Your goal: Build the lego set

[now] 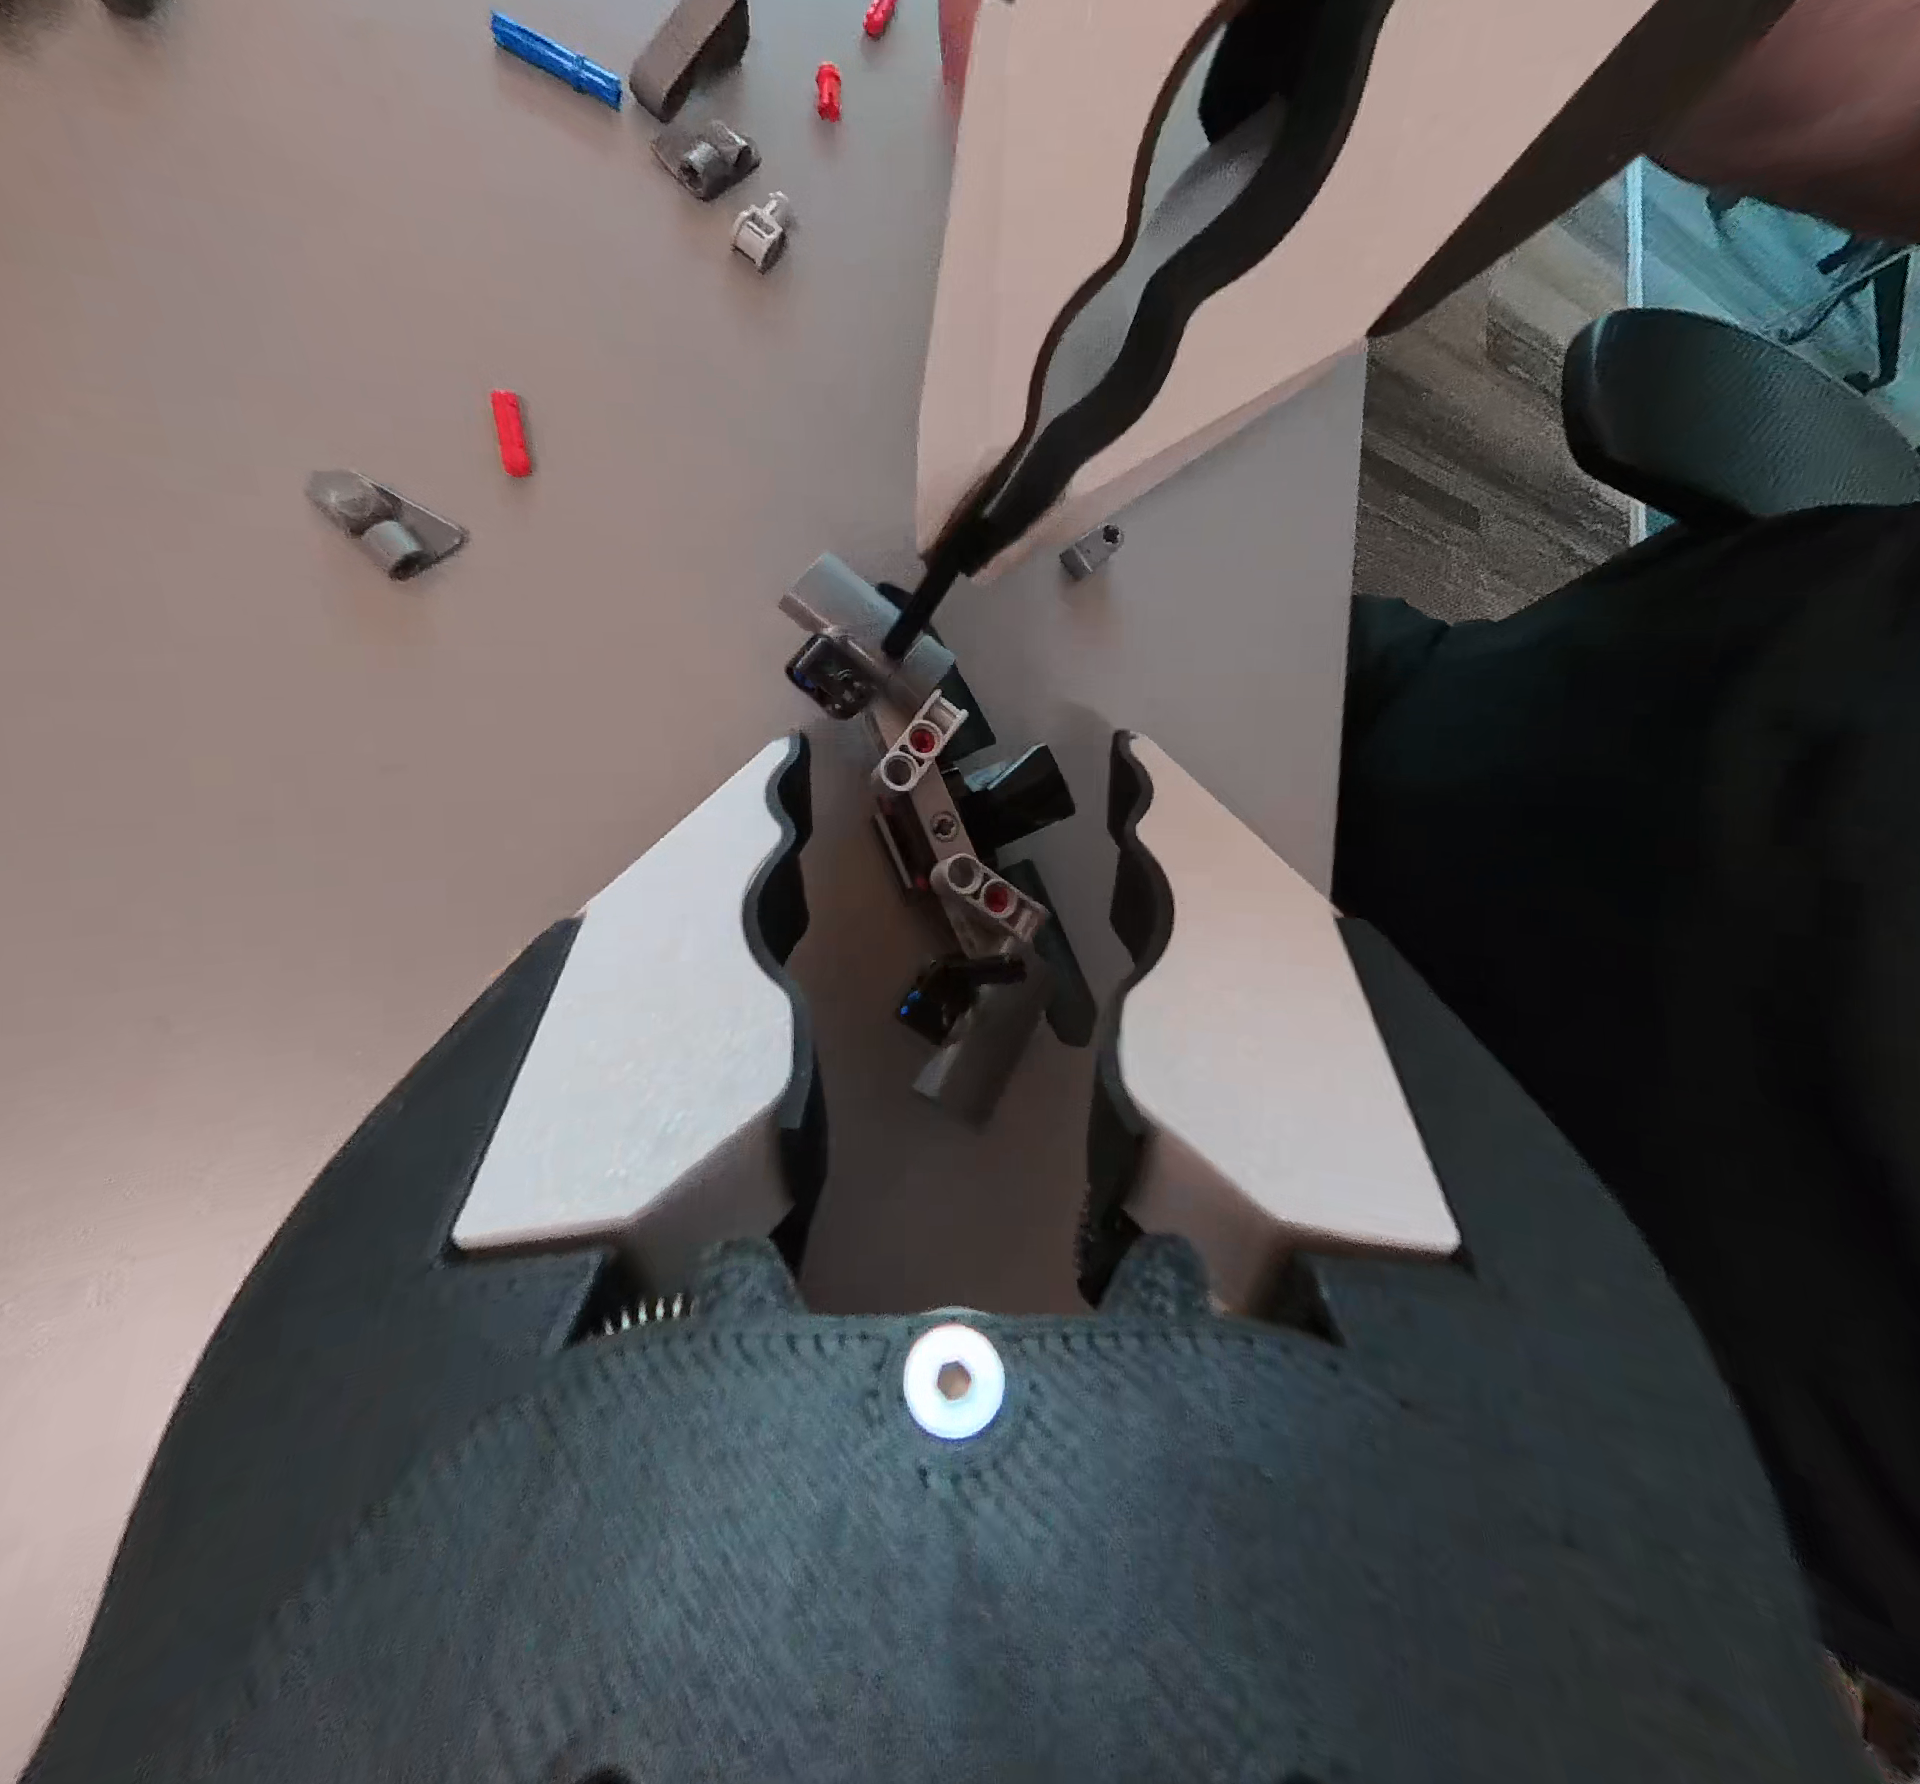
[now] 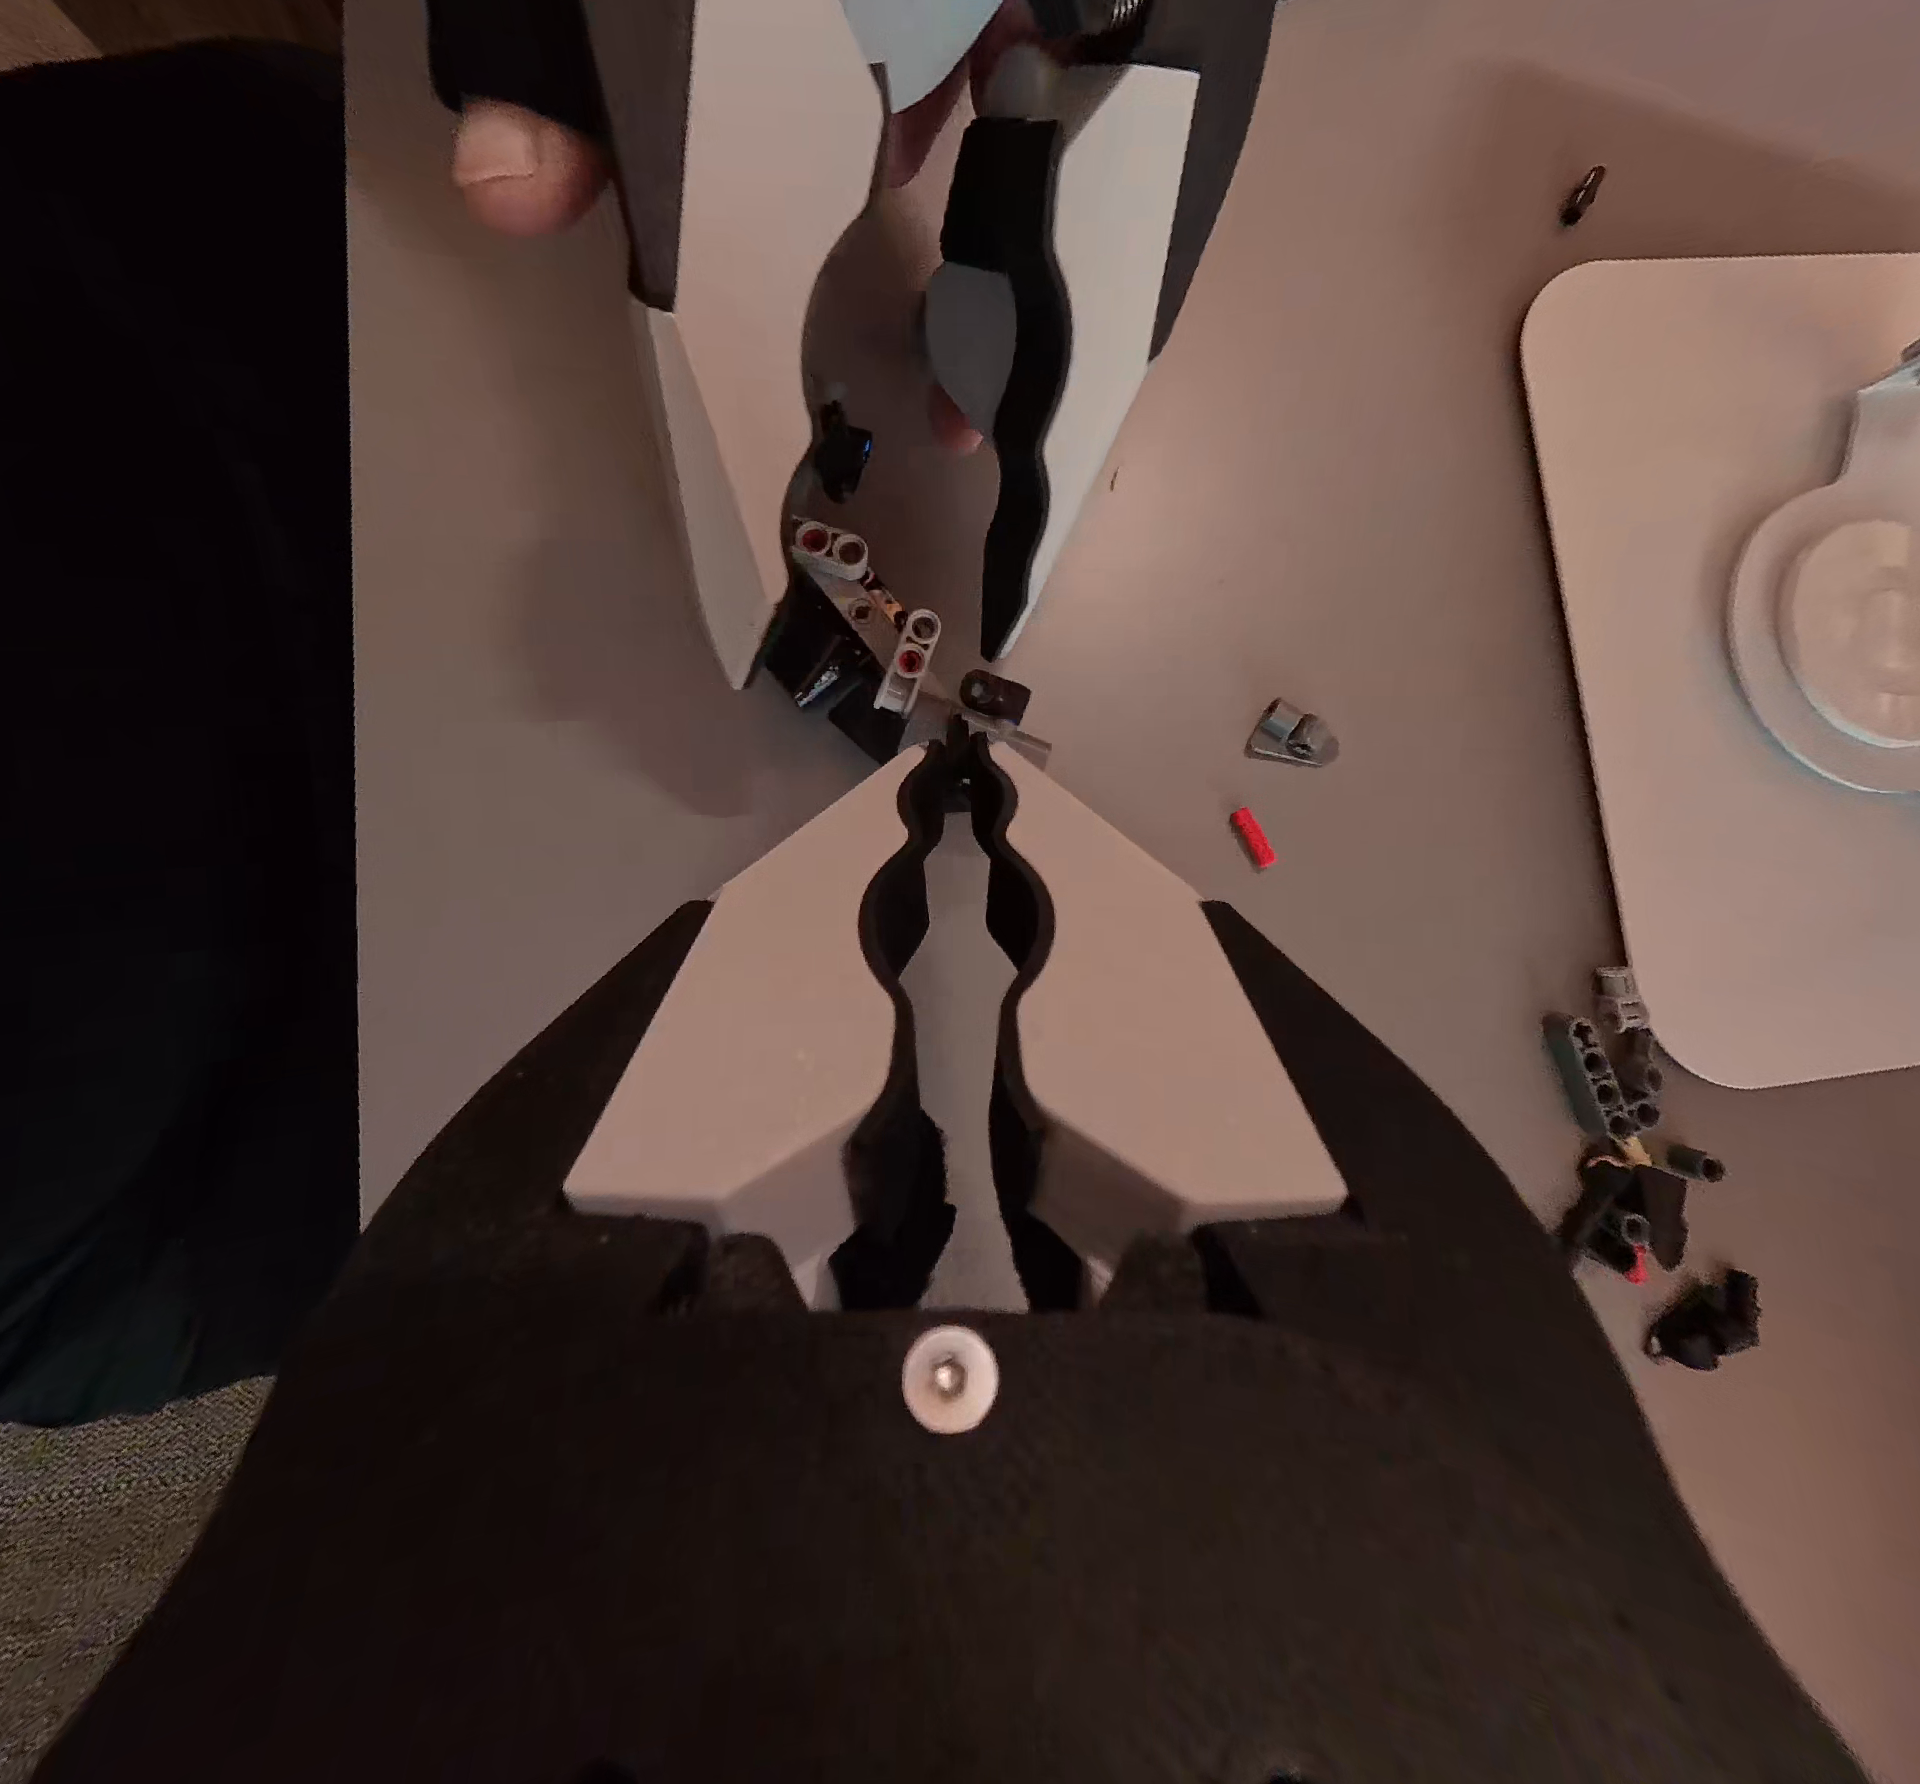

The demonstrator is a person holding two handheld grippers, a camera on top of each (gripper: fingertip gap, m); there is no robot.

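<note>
A partly built lego assembly [image 1: 940, 830] of grey beams, black parts and red pins lies on the table between the fingers of my left gripper [image 1: 961, 768], which is open and does not touch it. My right gripper [image 1: 951, 545] reaches in from the upper right, shut on a thin black pin [image 1: 906, 617]. The pin's tip meets the grey piece [image 1: 831, 586] at the assembly's far end. In the right wrist view the right gripper [image 2: 958, 755] is closed at the assembly [image 2: 862, 612], and the open left gripper [image 2: 868, 669] straddles it from above.
Loose pieces lie on the table: a blue axle [image 1: 556, 59], red pins [image 1: 510, 432], grey panels [image 1: 691, 41], a small grey connector [image 1: 1091, 552]. A white tray [image 2: 1621, 695] sits to the right, with a cluster of dark parts [image 2: 1621, 1142] beside it. The table edge [image 1: 1351, 695] is close. Only a small space, under 4 cm, lies between the two pairs of fingers.
</note>
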